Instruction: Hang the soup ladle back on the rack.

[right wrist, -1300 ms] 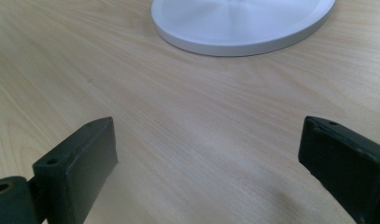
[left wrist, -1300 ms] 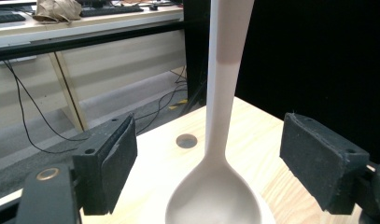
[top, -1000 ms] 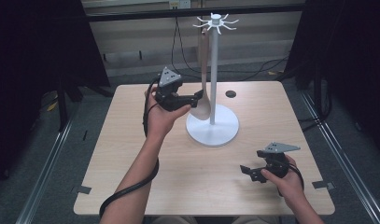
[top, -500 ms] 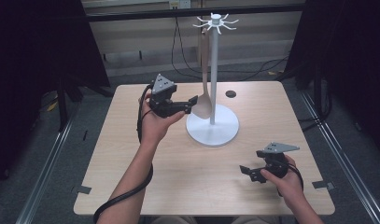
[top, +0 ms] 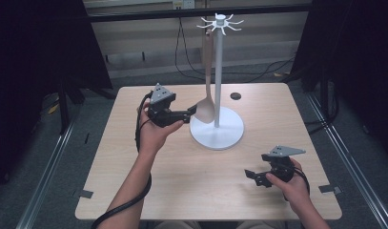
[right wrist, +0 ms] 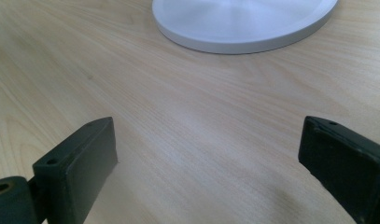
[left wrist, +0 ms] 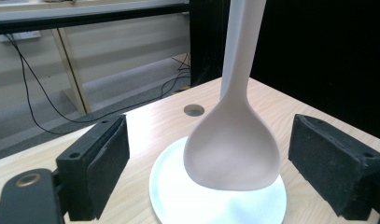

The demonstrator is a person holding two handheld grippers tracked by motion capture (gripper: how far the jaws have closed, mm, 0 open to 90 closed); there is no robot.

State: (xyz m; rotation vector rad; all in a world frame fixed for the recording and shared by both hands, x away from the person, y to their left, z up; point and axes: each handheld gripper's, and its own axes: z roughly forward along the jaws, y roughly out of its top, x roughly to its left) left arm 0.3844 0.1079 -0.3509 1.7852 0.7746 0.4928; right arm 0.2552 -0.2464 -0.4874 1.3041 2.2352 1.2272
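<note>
While the person's left hand (top: 153, 131) is holding its tool level at the left side of the table (top: 134, 191), the left gripper (top: 194, 112) is pointing its spread jaws at the bowl of a pale spoon (top: 206, 107), and in the left gripper view that bowl (left wrist: 232, 151) is sitting between the two black pads (left wrist: 103, 163) without either one touching it. Moving rightward, the spoon is hanging by its handle tip from a hook of the white stand (top: 219, 71), its bowl dangling just above the stand's round base (top: 220, 136). Judging by its look, the spoon is appearing light, stiff and smooth, probably plastic or wood, so the curved bowl is likely offering a slippery, rounded purchase; the narrow neck just above the bowl is seeming the surer place to pinch, since the flat pads could be closing squarely there, and because it is hanging freely it may be swinging away at first contact. Farther right, near the table's front corner, the right gripper (top: 251, 175) is resting low with its jaws wide apart on nothing, well clear of the stand.
</note>
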